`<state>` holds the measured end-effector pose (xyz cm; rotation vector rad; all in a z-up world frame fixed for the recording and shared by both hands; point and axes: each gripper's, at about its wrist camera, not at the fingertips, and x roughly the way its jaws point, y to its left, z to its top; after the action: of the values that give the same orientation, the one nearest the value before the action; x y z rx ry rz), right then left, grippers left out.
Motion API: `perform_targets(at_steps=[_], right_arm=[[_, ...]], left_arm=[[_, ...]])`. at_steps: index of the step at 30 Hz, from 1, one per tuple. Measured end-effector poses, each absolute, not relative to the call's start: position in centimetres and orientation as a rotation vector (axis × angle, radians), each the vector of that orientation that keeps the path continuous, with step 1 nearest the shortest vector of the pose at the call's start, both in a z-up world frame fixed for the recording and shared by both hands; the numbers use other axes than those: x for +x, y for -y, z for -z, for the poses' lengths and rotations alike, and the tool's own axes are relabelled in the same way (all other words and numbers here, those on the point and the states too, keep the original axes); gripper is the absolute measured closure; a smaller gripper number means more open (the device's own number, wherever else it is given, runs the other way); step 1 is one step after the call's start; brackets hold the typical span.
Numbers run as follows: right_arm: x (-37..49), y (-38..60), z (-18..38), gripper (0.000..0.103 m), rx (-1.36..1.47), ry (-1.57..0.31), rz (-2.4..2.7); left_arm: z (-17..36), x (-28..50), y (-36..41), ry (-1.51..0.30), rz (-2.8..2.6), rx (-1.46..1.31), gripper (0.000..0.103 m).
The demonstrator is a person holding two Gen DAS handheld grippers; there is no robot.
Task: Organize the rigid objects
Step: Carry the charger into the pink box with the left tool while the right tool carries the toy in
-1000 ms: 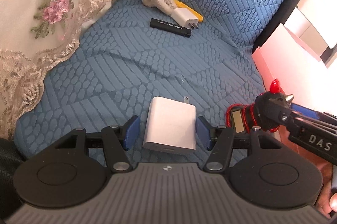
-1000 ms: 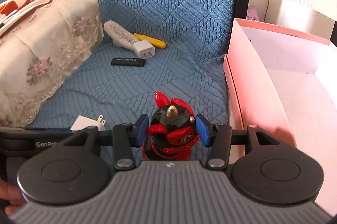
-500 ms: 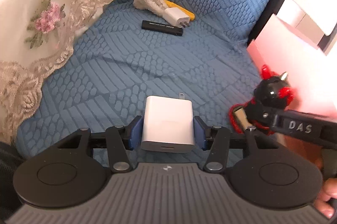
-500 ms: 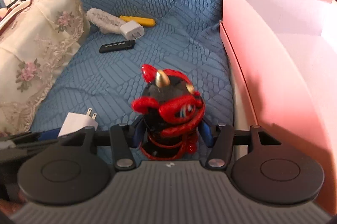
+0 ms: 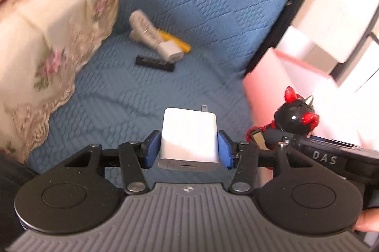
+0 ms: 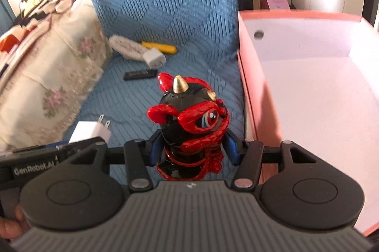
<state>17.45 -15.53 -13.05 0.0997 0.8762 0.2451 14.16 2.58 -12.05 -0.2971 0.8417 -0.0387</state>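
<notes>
Rigid objects were mid-sort, going by what showed. Largest, the pink box (image 6: 308, 95) stood open just right of the right gripper (image 6: 193, 147), its white floor bare apart from a small dark round thing near the far left corner, so nothing seemed packed yet. The blue quilted seat (image 5: 132, 95) ran ahead of both grippers.

That right gripper was clamped on the red and black figurine (image 6: 189, 124), held upright clear of the seat, long axis vertical, gold horn up, painted eye turned toward the box.

The left gripper (image 5: 188, 149) was clamped on the white charger (image 5: 189, 138), long axis running forward along the fingers, prongs pointing away from the gripper and port end facing back.

Well ahead, untouched on the seat, lay a fuzzy white piece (image 6: 125, 47), a yellow bar (image 6: 160, 47), a smaller white plug (image 6: 155, 57) and a black stick (image 6: 139, 74), probably a flash drive, though blur hid its label. Four items were left to collect.
</notes>
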Motion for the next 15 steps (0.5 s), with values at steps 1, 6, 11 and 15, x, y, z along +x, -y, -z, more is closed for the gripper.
perform_targets(at_steps=[1, 6, 11, 15], right_arm=[[17.3, 15.6, 12.4, 0.046, 0.093, -0.867, -0.244], [17.0, 16.9, 8.8, 0.046, 0.098, -0.833, -0.256], [16.6, 18.7, 5.2, 0.046, 0.108, -0.786, -0.261], [16.1, 20.9, 2.5, 0.046, 0.125, -0.748, -0.251]], left_arm=[[11.1, 14.1, -2.4, -0.832, 0.039, -0.299, 0.045], [6.9, 14.3, -1.2, -0.787, 0.049, -0.302, 0.045], [2.6, 14.4, 0.3, -0.728, 0.085, -0.307, 0.045], [0.0, 14.8, 2.7, -0.687, 0.141, -0.298, 0.045]])
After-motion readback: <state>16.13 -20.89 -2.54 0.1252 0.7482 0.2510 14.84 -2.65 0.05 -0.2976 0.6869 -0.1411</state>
